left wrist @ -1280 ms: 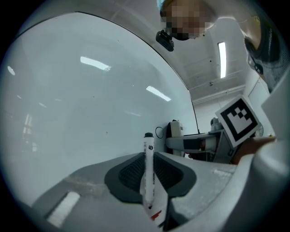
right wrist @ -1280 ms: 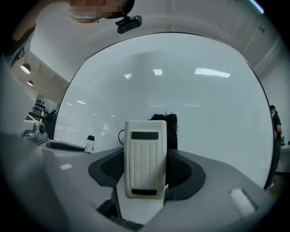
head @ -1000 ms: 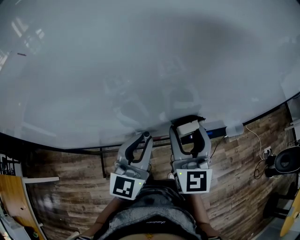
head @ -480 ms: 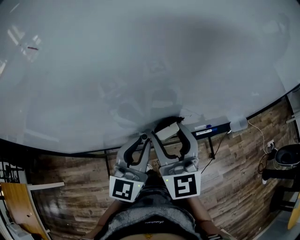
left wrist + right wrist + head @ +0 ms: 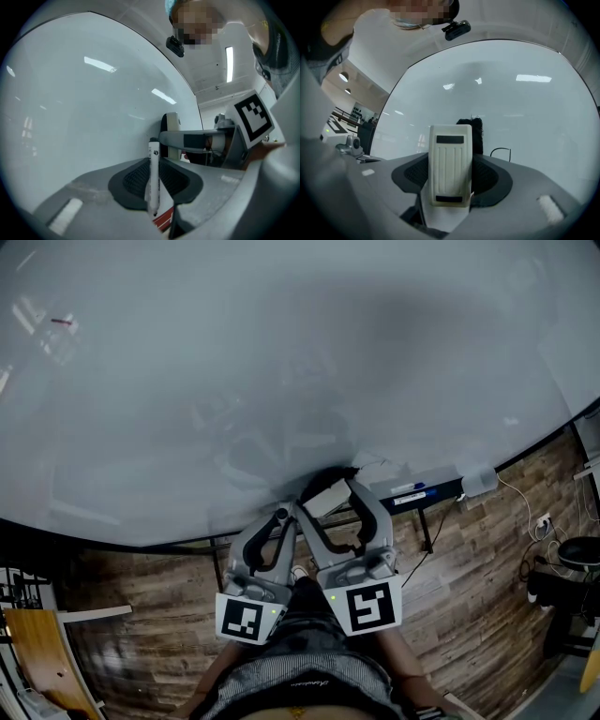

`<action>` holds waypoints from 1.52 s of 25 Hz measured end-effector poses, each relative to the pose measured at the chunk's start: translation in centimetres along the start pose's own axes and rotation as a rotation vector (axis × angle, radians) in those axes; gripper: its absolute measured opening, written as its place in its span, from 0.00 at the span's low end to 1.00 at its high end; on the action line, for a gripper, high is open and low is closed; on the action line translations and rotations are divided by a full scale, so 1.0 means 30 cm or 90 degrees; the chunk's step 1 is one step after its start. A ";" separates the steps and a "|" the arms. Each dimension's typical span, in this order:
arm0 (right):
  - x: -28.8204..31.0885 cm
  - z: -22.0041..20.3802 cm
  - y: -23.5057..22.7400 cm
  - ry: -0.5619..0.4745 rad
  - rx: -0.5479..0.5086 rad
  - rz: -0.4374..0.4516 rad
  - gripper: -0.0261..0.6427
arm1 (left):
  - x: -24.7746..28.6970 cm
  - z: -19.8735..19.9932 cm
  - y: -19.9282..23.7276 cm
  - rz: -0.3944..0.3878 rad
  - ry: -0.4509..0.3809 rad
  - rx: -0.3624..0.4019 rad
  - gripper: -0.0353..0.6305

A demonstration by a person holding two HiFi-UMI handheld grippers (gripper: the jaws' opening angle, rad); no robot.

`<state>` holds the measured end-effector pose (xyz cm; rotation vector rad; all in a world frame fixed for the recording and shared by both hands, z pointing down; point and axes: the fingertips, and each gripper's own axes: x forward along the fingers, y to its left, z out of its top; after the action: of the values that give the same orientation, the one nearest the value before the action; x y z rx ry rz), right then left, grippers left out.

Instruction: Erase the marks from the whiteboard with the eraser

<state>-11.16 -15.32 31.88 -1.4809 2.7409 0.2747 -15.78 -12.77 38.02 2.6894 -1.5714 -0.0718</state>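
The whiteboard fills the upper head view. My right gripper is shut on the white eraser, held at the board's lower edge. In the right gripper view the ribbed eraser sits between the jaws, black felt facing the board, and a thin black curved mark lies just right of it. My left gripper is close beside it on the left, shut on a white marker with a black cap. A small red mark shows at the board's upper left.
A tray under the board's lower edge holds a blue marker, with a white box at its right end. Below is wooden flooring with cables and a black device at right. The board's stand legs are near my grippers.
My right gripper has carried the eraser left along the board's lower edge, closer to my left gripper. The left gripper has barely moved.
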 end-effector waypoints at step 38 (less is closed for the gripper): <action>-0.022 0.038 -0.055 -0.030 -0.014 0.015 0.42 | 0.074 -0.036 -0.097 -0.003 0.010 -0.005 0.17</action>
<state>-9.49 -15.46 30.57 -1.4291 2.7293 0.3353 -12.12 -13.29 38.90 2.6814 -1.5563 -0.0574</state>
